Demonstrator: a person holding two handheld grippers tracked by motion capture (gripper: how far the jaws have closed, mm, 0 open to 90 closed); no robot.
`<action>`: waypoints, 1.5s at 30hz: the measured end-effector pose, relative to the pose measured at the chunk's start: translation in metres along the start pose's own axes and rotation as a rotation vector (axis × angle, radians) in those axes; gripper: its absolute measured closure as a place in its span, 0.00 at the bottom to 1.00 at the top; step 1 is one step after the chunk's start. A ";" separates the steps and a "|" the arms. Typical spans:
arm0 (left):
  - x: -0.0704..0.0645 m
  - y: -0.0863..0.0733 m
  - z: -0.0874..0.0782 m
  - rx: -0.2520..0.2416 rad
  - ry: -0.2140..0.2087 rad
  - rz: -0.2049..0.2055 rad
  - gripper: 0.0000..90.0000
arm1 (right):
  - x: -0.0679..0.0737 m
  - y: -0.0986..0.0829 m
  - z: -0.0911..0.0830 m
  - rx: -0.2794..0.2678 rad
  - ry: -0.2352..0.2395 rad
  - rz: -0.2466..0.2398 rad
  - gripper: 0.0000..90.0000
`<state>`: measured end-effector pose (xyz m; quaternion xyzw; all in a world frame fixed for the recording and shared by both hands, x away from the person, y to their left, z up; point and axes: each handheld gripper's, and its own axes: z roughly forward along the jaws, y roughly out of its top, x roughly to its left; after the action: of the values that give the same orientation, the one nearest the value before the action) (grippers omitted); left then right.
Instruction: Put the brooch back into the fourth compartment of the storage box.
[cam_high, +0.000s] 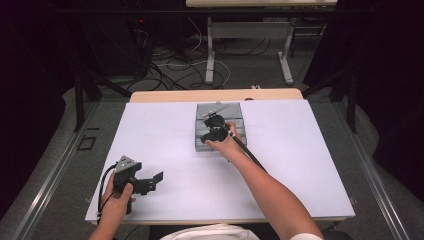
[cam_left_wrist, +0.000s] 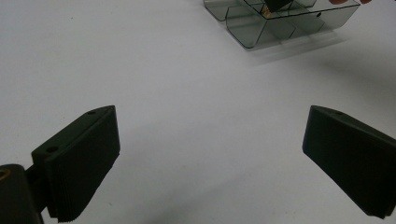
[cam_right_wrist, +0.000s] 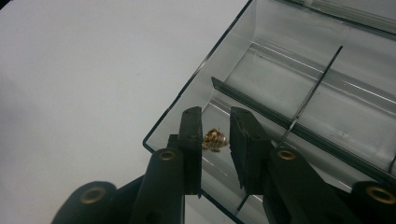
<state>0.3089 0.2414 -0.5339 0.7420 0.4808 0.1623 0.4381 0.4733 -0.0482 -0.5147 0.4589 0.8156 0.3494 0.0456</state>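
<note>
Toward the far middle of the white surface (cam_high: 165, 135), a small gold-coloured piece (cam_right_wrist: 215, 139) is seen in a near corner compartment of the clear divided tray (cam_right_wrist: 299, 88), between the narrowly parted jaws of the right hand-held gripper (cam_right_wrist: 215, 140), not visibly clamped. It is judged light, tiny and slippery, best pinched across its middle. The left hand-held gripper (cam_left_wrist: 210, 158) is held wide apart, empty, at near left.
</note>
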 end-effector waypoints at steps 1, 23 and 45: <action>0.000 0.000 0.000 0.002 0.000 -0.001 0.05 | 0.000 0.000 0.000 -0.001 0.002 0.001 0.82; 0.000 0.000 -0.001 0.013 -0.004 0.001 0.05 | 0.003 -0.001 -0.014 -0.001 0.018 -0.013 0.63; 0.000 0.000 0.000 0.002 0.002 -0.002 0.05 | 0.017 -0.009 -0.040 0.016 0.013 -0.100 0.48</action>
<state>0.3084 0.2415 -0.5340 0.7418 0.4822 0.1622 0.4370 0.4419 -0.0591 -0.4859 0.4157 0.8406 0.3432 0.0538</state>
